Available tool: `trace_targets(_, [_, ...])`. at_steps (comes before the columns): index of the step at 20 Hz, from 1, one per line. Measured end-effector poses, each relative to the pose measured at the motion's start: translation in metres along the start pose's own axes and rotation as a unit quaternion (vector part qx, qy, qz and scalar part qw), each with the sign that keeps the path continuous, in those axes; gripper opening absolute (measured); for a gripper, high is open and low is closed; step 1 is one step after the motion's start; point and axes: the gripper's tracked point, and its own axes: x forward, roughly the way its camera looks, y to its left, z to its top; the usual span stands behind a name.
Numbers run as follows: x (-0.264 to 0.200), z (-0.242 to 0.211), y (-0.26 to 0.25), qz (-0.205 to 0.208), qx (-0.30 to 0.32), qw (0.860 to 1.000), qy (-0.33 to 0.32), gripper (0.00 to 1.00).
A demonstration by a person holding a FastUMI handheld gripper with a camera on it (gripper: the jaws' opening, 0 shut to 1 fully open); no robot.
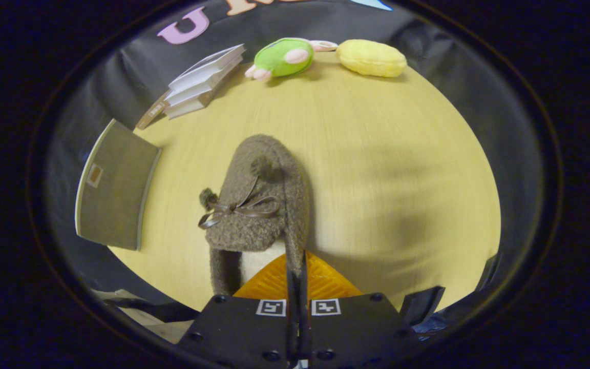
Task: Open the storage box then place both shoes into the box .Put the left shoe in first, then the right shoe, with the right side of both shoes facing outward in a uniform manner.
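A brown fuzzy shoe (260, 200) with a thin bow and two pom-poms hangs just ahead of my fingers, toe pointing away, above the wooden table (377, 169). My gripper (297, 274) is shut on the shoe's right side wall near the heel opening, with the fingers pressed close together. The pale lining shows just left of the fingers. A grey storage box (116, 187) stands to the left of the shoe at the table's edge; whether it is open I cannot tell.
A stack of white books (200, 82) lies at the far left of the table. Beyond the shoe, at the back edge, lie a green plush toy (282, 57) and a yellow plush toy (372, 58). Black cloth walls ring the table.
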Motion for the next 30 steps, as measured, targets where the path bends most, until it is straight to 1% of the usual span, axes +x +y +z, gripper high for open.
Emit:
trace_targets(2, [-0.003, -0.002, 0.007, 0.010, 0.028, 1.000, 0.007, 0.04])
trace_targets(6, [-0.014, 0.007, 0.031, 0.046, 0.092, 0.995, 0.002, 0.04])
trace_targets(10, [-0.031, 0.017, 0.057, 0.060, 0.132, 0.989, -0.002, 0.04])
trace_targets(16, [-0.068, 0.040, 0.113, 0.071, 0.123, 0.989, -0.030, 0.04])
trace_targets(22, [-0.101, 0.064, 0.192, 0.103, 0.096, 0.988, -0.059, 0.04])
trace_targets(30, [-0.124, 0.094, 0.303, 0.152, 0.074, 0.982, -0.087, 0.04])
